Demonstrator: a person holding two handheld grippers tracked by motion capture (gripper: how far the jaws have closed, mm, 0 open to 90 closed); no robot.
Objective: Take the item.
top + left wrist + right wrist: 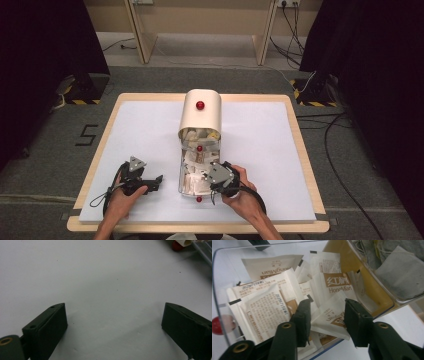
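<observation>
While the left gripper [159, 178] rests on the white table [260, 135] with its jaws spread wide and empty, the right gripper [326, 315] reaches into the clear drawer [219, 302] with its jaws parted around a white sachet [329, 315], not yet pinching it; the drawer stands pulled out from the cream box [201, 117].

I see a cream box [200, 114] with a red knob [200, 105] standing mid-desk, its clear drawer [186, 176] pulled out toward me. The drawer is full of white and brown sachets [274, 300] lying loose and overlapping, one sachet [332, 315] sitting between my right jaws; grey tea bags [397, 272] fill the compartment behind
</observation>
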